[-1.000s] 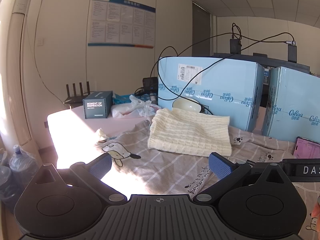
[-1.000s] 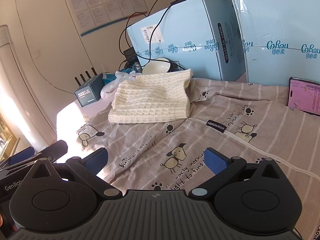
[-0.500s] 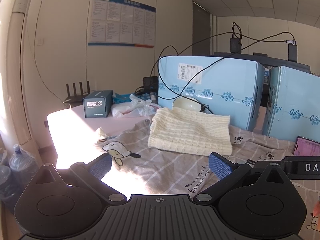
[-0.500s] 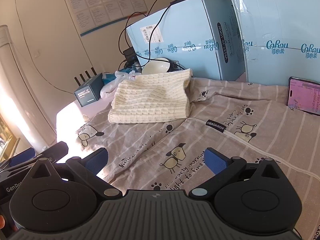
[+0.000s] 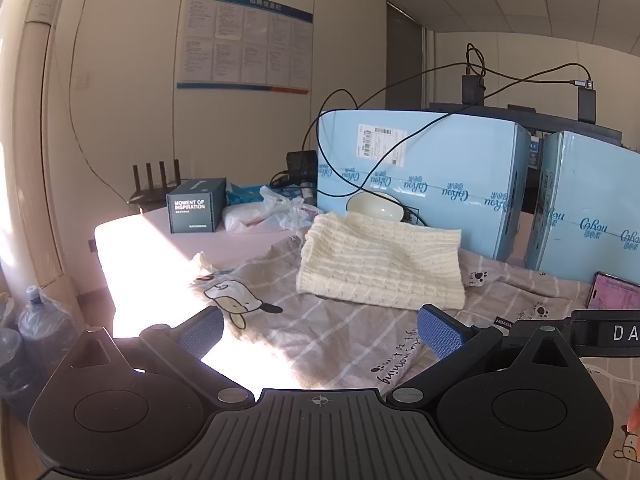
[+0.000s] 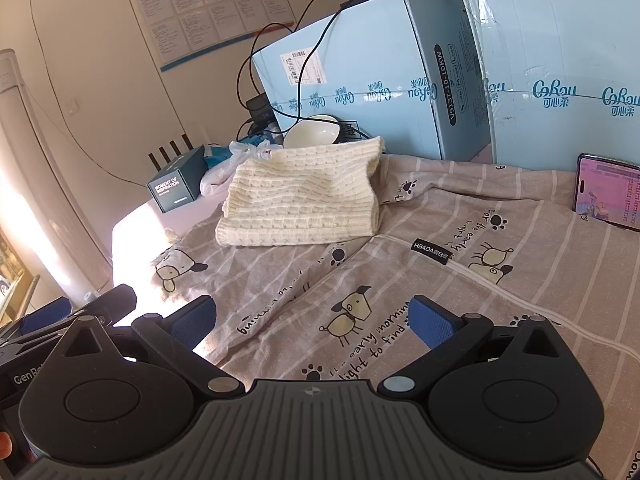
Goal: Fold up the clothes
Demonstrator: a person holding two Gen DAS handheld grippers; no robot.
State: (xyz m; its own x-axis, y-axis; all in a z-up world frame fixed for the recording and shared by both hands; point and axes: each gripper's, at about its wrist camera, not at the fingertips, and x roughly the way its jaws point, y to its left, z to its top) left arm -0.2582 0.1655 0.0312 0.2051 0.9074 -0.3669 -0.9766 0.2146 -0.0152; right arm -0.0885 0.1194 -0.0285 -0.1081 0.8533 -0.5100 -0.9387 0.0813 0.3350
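The folded cream sweater (image 6: 302,196) lies straight ahead of both claws, its long side running across their line of reach. The right claw (image 6: 312,322) and left claw (image 5: 320,330) hang released, grasping nothing, about equally far back. Underneath spreads a dog-print sheet (image 6: 500,280) over the table; blue boxes (image 6: 380,76) stand behind.

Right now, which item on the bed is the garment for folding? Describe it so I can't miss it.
Find the two pale blue cartons at the back. In front of the left one, on the grey dog-print sheet, lies a cream knit sweater, already folded. It is the only thick ribbed fabric; the white bowl behind it is hard and glossy.
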